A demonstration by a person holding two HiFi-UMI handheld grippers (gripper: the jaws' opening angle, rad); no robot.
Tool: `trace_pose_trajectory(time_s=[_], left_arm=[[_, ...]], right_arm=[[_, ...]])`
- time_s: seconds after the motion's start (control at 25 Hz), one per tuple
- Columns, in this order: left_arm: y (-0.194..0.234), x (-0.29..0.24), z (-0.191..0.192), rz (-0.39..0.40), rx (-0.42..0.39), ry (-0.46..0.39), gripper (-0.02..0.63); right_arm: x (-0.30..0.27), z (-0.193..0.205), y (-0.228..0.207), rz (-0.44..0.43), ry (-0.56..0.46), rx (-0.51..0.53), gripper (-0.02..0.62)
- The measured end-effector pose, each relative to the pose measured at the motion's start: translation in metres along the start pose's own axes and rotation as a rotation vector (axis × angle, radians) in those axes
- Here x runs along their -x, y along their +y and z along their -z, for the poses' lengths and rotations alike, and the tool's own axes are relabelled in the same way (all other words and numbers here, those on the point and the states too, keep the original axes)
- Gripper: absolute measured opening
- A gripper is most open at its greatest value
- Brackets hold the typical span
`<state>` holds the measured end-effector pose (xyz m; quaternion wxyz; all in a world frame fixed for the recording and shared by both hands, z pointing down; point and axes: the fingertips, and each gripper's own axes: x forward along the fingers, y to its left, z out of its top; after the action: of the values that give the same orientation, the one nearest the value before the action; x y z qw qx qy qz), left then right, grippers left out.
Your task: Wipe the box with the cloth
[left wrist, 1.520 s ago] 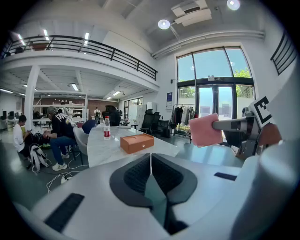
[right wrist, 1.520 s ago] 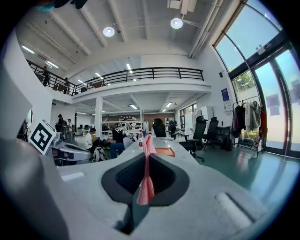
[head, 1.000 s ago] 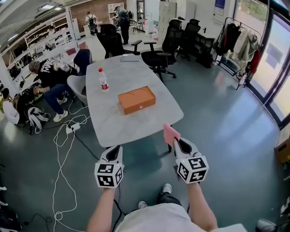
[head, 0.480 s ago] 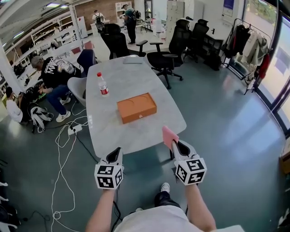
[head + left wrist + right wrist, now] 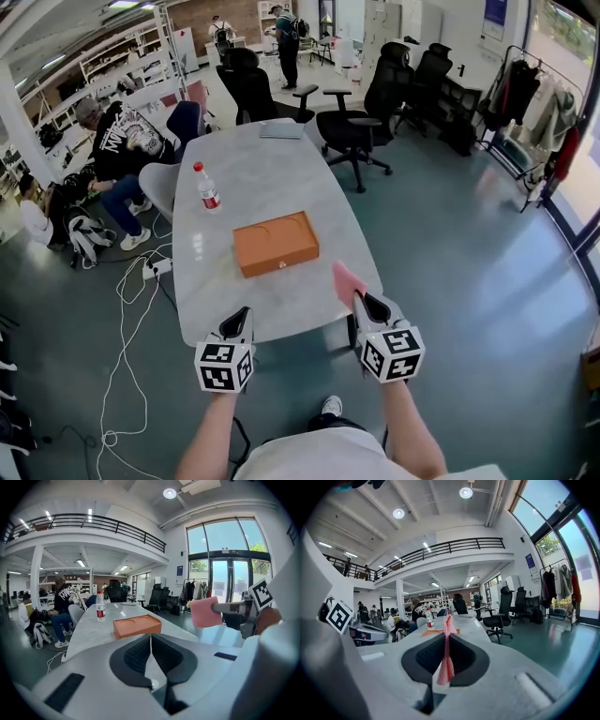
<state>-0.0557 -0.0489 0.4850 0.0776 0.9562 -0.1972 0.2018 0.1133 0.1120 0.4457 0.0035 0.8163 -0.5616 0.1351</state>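
An orange box with round recesses in its top lies in the middle of the grey table; the same box shows ahead in the left gripper view. My right gripper is shut on a pink cloth that sticks up from its jaws, near the table's front right corner. In the right gripper view the cloth is pinched edge-on between the jaws. My left gripper hangs at the table's near edge, shut, with nothing in it.
A water bottle with a red cap stands on the table left of the box, a laptop at the far end. Black office chairs ring the far side. Cables trail on the floor left; people sit there.
The view has closed in on the table: both grippers have come forward to its near edge. The pink cloth stays gripped in the right gripper.
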Motion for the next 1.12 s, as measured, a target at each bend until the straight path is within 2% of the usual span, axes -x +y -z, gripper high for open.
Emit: trace_pose_trajectory(time_s=[0.52,1.12], left_arm=[[-0.006,-0.04,-0.022,-0.12,0.038,0.002,0.017],[0.037,-0.089,-0.027,-0.183,0.082,0.01,0.017]], right_arm=[[-0.057,-0.021,-0.052,-0.125,0.015,0.034,0.015],[-0.148,-0.021,-0.082,-0.174,0.06,0.072,0.015]])
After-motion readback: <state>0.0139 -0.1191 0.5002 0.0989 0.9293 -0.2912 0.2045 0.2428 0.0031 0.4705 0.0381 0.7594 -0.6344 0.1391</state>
